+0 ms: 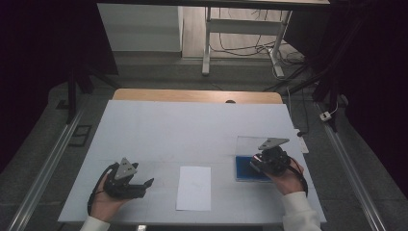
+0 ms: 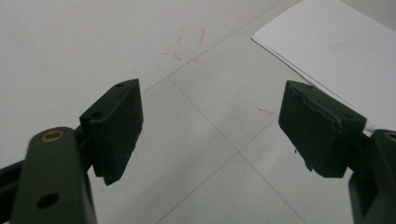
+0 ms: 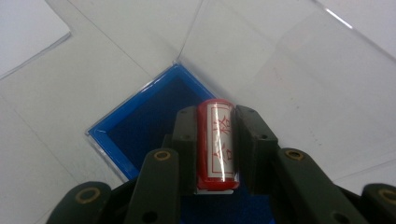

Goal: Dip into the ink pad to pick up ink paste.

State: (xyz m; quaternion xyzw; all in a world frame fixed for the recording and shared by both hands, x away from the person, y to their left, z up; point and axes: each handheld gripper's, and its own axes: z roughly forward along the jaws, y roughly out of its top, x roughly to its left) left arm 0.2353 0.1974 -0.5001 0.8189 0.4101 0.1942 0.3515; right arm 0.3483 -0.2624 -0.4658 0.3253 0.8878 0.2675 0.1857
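Observation:
My right gripper (image 3: 215,116) is shut on a red cylinder stamp (image 3: 216,140) with a white label and red characters. It hangs over a blue ink pad (image 3: 144,121) in a clear case whose lid (image 3: 289,70) lies open beyond it. In the high view the right gripper (image 1: 255,164) sits over the blue ink pad (image 1: 243,172) at the right of the table. My left gripper (image 1: 146,183) rests at the front left, jaws wide apart with nothing between them; its pads (image 2: 116,123) frame bare table. A white paper sheet (image 1: 194,187) lies between both grippers.
The white table top (image 1: 192,130) carries faint red pen marks (image 2: 187,44) and thin seam lines. The paper sheet's corner (image 2: 336,51) lies just right of my left gripper. A desk frame and cables (image 1: 240,43) stand on the floor beyond the far edge.

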